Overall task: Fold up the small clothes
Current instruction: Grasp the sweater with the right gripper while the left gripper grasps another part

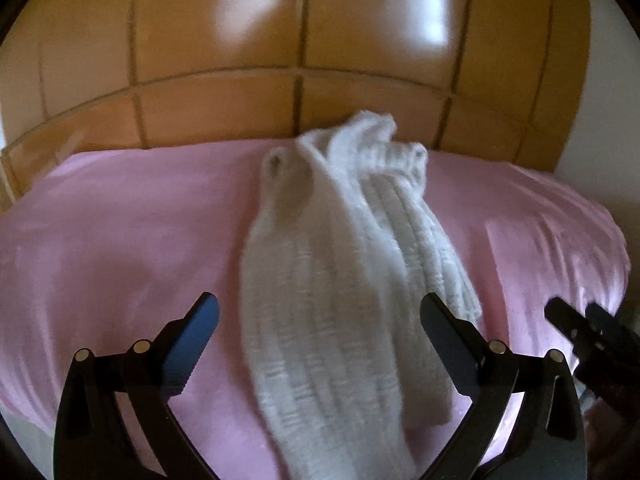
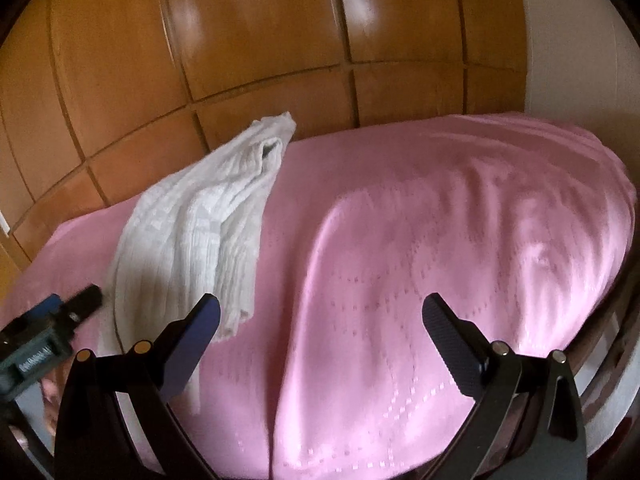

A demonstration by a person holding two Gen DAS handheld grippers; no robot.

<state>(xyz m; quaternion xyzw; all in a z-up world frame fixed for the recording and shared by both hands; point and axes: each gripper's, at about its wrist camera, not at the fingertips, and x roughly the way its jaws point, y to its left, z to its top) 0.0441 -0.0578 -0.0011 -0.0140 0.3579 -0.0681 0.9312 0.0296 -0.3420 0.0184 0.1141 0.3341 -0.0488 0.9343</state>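
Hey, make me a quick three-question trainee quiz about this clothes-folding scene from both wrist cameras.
1. True or false: the left tool is shut on the white knit garment.
2. What does the garment lie on? A) pink bedspread B) wooden floor C) grey towel
3. Fill in: behind the bed stands a panelled ____ headboard.

Key: 1. False, both the left and the right tool are open and hold nothing. 2. A. 3. wooden.
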